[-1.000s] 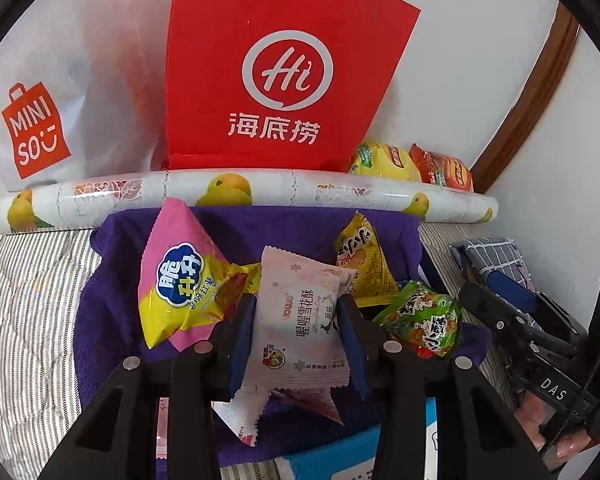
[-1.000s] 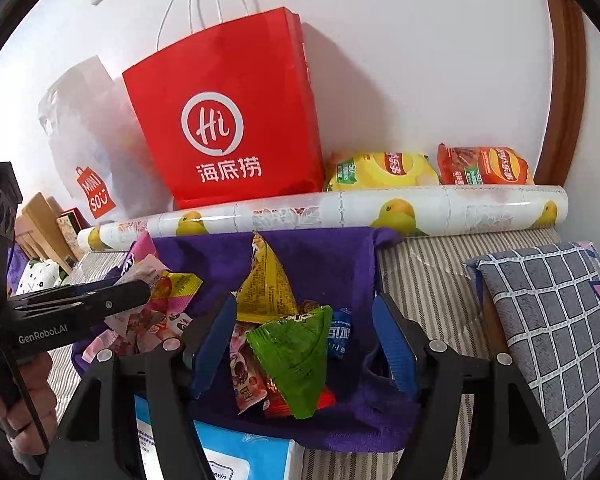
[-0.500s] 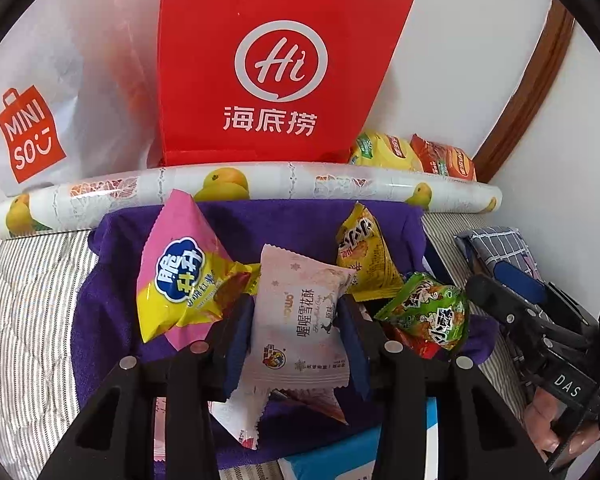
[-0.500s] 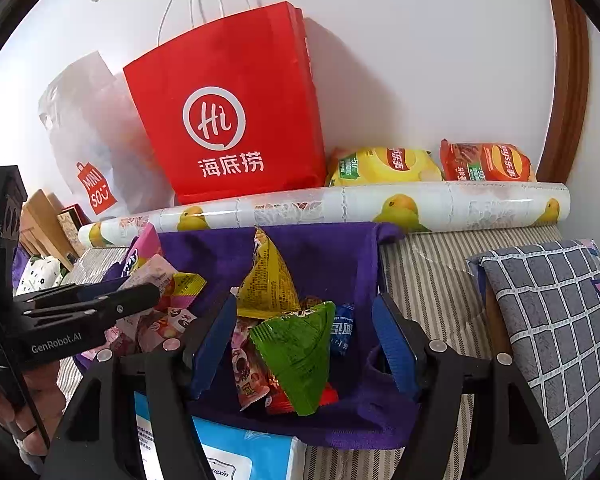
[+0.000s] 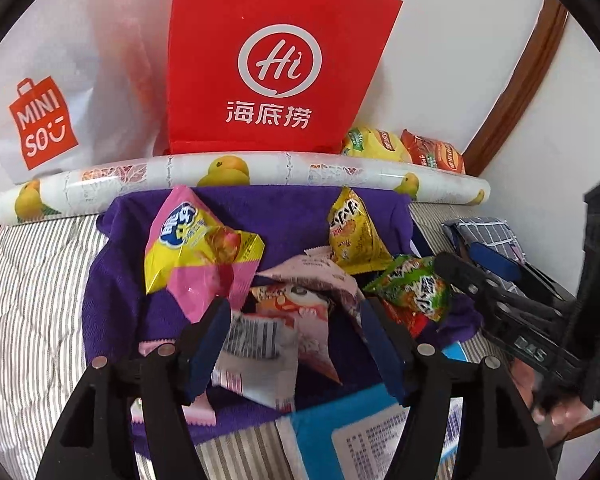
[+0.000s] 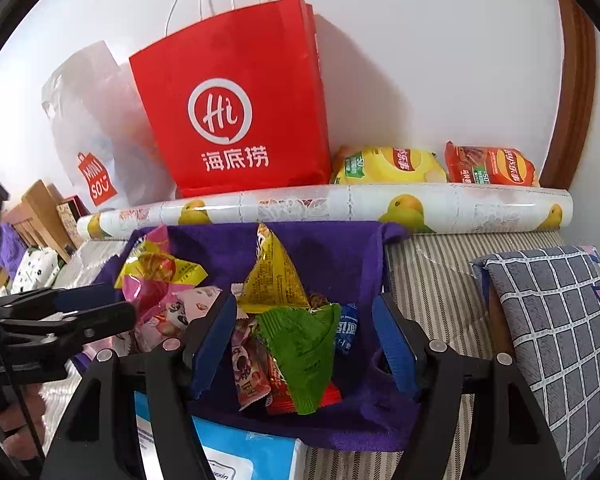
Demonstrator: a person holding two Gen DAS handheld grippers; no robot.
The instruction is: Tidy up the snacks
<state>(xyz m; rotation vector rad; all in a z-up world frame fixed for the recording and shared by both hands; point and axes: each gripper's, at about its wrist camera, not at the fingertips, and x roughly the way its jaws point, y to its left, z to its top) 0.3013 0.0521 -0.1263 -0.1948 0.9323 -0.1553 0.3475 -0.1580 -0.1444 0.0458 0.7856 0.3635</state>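
A: Biggest print? Red paper bag (image 5: 276,60), "Hi" logo over 海底捞. White MINISO bag (image 5: 44,120).
B: Snack packets (image 5: 284,312) heaped on purple towel (image 5: 112,280). Left gripper (image 5: 294,344) opening, pink packet loose between. Right gripper (image 6: 304,344) spread over green packet (image 6: 304,352), not touching.

Purple fleece cloth (image 6: 332,252) under green triangular packet (image 6: 304,344), yellow triangular packet (image 6: 272,276); far red paper bag (image 6: 236,92); striped grey-white bedding (image 5: 32,280); right grey checked cushion (image 6: 556,320).

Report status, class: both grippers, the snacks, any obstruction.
Left gripper opening, pale packet loose between jaws. Right gripper open over green packet. Snacks heaped on purple cloth. Nothing blocking.
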